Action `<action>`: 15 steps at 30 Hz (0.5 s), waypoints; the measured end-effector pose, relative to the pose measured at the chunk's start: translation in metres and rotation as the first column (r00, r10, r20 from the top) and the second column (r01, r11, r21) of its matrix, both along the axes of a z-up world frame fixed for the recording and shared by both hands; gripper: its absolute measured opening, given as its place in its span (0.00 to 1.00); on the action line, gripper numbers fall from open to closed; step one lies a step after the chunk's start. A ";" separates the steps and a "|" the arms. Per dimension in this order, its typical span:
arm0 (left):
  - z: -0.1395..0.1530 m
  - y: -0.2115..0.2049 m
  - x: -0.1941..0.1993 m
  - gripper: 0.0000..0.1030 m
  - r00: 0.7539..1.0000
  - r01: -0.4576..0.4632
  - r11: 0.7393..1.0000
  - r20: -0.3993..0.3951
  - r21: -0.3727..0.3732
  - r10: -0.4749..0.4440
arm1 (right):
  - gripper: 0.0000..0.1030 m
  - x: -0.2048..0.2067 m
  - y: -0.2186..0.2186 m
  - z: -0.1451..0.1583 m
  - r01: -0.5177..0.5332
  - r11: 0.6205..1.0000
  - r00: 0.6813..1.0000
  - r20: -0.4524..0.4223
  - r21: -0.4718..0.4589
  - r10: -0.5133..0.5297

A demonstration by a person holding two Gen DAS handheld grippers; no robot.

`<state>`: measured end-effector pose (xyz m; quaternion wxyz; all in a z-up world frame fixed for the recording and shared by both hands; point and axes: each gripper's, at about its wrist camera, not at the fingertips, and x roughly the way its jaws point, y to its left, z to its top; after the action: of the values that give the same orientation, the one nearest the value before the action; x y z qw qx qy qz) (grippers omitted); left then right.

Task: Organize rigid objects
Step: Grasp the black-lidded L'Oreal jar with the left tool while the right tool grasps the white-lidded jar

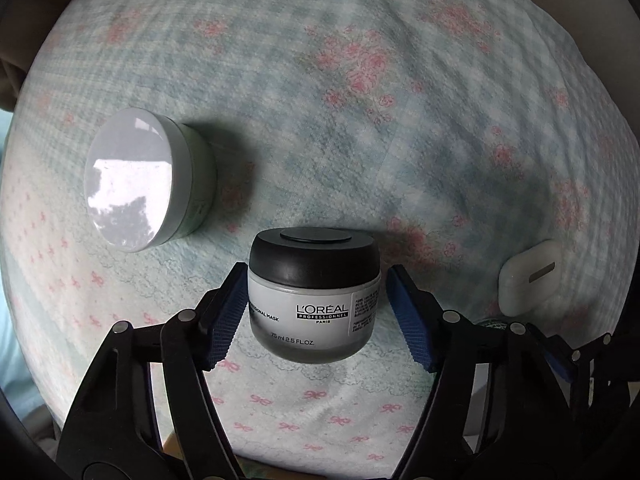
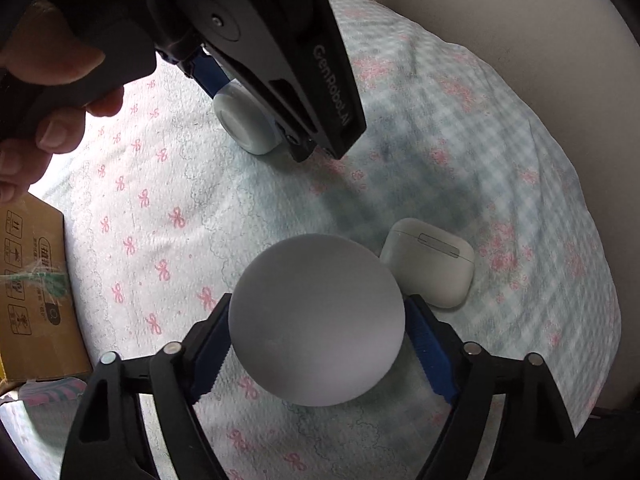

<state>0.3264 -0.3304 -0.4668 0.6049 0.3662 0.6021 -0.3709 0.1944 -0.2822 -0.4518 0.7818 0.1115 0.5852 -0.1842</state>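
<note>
A cloth (image 1: 360, 140) printed with pale blue-green checks, pink flowers and pink bows carries everything.

The left hand-held gripper (image 1: 317, 280) points down over the near part of the cloth, with a small frosted jar (image 1: 314, 320) standing upright between its blue ribbed pads. The jar has a black lid, and its label reads "L'ORÉAL PROFESSIONNEL PARIS", part of "…SIONAL MASK" and "75 ml 2.5 FL.OZ."; the block of small print beside that is too fine to read. One pad lies against the jar's side. The other stands a sliver off it, so the jaws are narrowed around the jar but not clamped on it.

Towards the cloth's left edge, apart from this jar, a wider pale green jar (image 1: 136, 180) stands with a glossy white lid. A white earbud case (image 1: 528, 284) lies near the right edge.

The right hand-held gripper (image 2: 318, 300) holds its pads at either side of a round matte white object (image 2: 316, 332). The object's edge overlaps both pads, and I cannot tell whether they press on it. The earbud case lies just beside it, on its far right.

In the right wrist view the left tool's black body bears the writing "GenRobot.AI", and a person's hand (image 2: 44, 120) grips its handle. At the cloth's left edge sits a cardboard box (image 2: 36, 292) printed with handling symbols; its lettering is illegible.
</note>
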 end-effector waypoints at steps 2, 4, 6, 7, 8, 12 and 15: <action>-0.002 -0.002 0.005 0.59 1.000 -0.012 1.000 -0.003 0.002 0.013 | 0.67 0.001 -0.001 -0.001 -0.010 1.000 1.000 0.004 0.013 0.010; -0.003 -0.003 0.009 0.53 1.000 -0.013 1.000 0.001 0.009 0.013 | 0.66 0.001 -0.001 -0.003 -0.014 1.000 1.000 0.005 0.016 0.014; -0.003 0.000 0.017 0.53 0.999 -0.030 1.000 -0.024 -0.002 0.030 | 0.66 0.001 -0.002 -0.003 -0.017 1.000 1.000 0.008 0.025 0.017; -0.003 0.002 0.022 0.53 0.999 -0.042 0.999 -0.034 -0.009 0.042 | 0.66 0.001 -0.003 -0.004 -0.018 0.999 1.000 0.010 0.030 0.018; -0.002 0.005 0.027 0.53 0.998 -0.050 0.999 -0.039 -0.012 0.050 | 0.66 0.003 -0.005 -0.004 -0.018 0.999 1.000 0.014 0.036 0.018; 0.003 0.012 0.030 0.53 0.998 -0.059 0.998 -0.032 -0.023 0.058 | 0.66 0.001 -0.008 -0.002 -0.021 0.998 1.000 0.023 0.055 0.019; 0.013 0.015 0.027 0.53 0.996 -0.078 0.996 -0.035 -0.037 0.077 | 0.66 -0.005 -0.014 0.002 -0.009 0.997 1.000 0.029 0.070 0.007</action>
<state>0.3530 -0.3150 -0.4536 0.6156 0.3247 0.6185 -0.3647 0.1899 -0.2963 -0.4503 0.7863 0.1393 0.5806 -0.1588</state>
